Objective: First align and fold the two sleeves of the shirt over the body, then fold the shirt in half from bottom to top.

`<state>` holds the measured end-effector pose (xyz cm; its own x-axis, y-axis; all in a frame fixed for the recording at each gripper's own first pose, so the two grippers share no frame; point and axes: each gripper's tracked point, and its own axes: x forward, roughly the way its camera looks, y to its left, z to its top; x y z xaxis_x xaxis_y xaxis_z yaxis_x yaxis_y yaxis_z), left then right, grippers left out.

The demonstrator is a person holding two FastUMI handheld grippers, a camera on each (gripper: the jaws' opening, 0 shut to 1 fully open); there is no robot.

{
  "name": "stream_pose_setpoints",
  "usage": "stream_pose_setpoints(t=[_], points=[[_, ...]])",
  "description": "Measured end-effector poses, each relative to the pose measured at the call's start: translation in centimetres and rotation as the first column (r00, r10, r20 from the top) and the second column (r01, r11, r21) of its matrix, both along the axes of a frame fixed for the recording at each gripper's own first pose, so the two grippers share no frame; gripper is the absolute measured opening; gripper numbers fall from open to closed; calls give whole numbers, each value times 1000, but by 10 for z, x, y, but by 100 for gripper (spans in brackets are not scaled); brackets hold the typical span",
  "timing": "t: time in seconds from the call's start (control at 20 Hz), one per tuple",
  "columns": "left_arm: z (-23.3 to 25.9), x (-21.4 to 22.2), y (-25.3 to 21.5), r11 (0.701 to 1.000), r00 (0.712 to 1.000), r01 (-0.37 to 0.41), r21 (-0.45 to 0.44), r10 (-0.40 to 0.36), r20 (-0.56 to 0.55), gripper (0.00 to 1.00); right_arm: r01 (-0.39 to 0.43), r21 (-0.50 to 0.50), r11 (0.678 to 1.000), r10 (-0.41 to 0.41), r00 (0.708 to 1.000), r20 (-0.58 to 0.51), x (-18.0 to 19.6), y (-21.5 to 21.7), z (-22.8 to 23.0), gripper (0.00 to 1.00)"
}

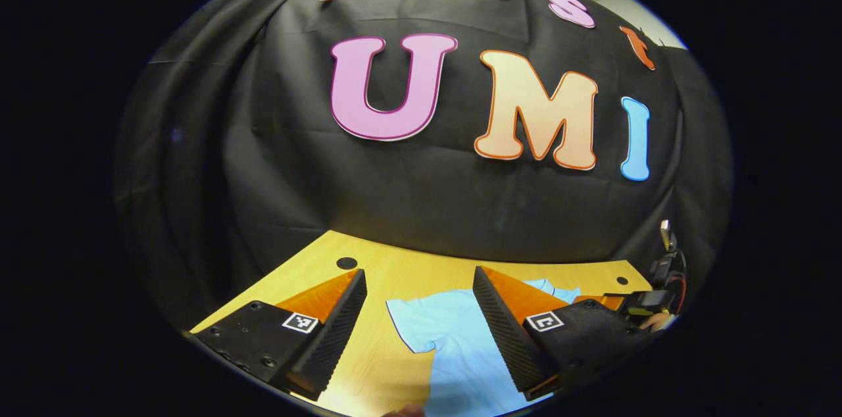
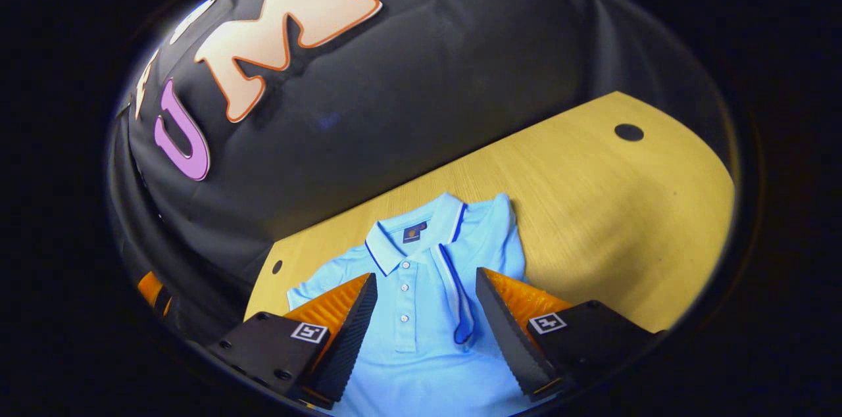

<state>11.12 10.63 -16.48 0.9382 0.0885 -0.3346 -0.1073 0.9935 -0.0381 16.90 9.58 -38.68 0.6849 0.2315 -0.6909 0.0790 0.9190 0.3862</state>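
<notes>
A light blue polo shirt [image 2: 421,338] with dark blue trim lies face up on the wooden table [image 2: 592,206], its collar [image 2: 411,236] toward the booth wall. One sleeve [image 2: 460,298] is folded inward over the chest beside the button placket. The other sleeve [image 1: 411,325] lies spread flat on the wood. My right gripper [image 2: 426,277] hovers open over the chest, its fingers astride the placket and the folded sleeve. My left gripper [image 1: 419,279] is open above the spread sleeve, holding nothing.
The black cloth wall [image 1: 421,193] rises right behind the table's far edge. Round cable holes [image 1: 346,263] [image 2: 629,132] sit near the back corners. Bare wood stretches to the right of the shirt in the right gripper view. A hand [image 1: 658,320] shows at the left gripper view's right rim.
</notes>
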Motion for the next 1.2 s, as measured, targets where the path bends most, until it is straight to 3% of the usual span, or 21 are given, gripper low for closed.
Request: stream_pose_setpoints(t=[0.15,0.2,0.25,0.3,0.4,0.45,0.5,0.55,1.0,1.2], points=[[-39,22,1,1000,999,1,-16,-2,-54,98,21,-38,999,-20,1000,9,-15,-27,11,95],[-50,31,3,1000,998,-6,-19,5,-60,98,27,-63,998,-27,1000,9,-21,-39,11,87],[-61,38,4,1000,997,-3,-18,1,-73,98,37,-90,995,-37,999,11,-26,-53,12,95],[-72,43,6,1000,996,-7,-7,6,-87,98,47,-114,992,-46,999,8,-33,-66,12,97],[-95,59,9,1000,993,-4,14,5,-121,98,74,-139,988,-75,997,-2,-46,-90,13,97],[-107,63,8,1000,991,-4,15,6,-136,98,91,-153,984,-93,996,-5,-51,-100,12,91],[-118,68,9,1000,989,-7,11,8,-145,98,106,-170,980,-107,994,-2,-57,-111,12,97],[-127,73,10,1000,987,-9,8,11,-158,98,118,-182,976,-120,993,1,-61,-118,13,97],[-214,76,30,994,941,-60,90,86,-326,98,80,-217,973,-76,997,28,-84,-118,27,97],[-239,68,38,990,913,-127,61,141,-383,98,62,-232,971,-57,998,30,-90,-119,31,97]])
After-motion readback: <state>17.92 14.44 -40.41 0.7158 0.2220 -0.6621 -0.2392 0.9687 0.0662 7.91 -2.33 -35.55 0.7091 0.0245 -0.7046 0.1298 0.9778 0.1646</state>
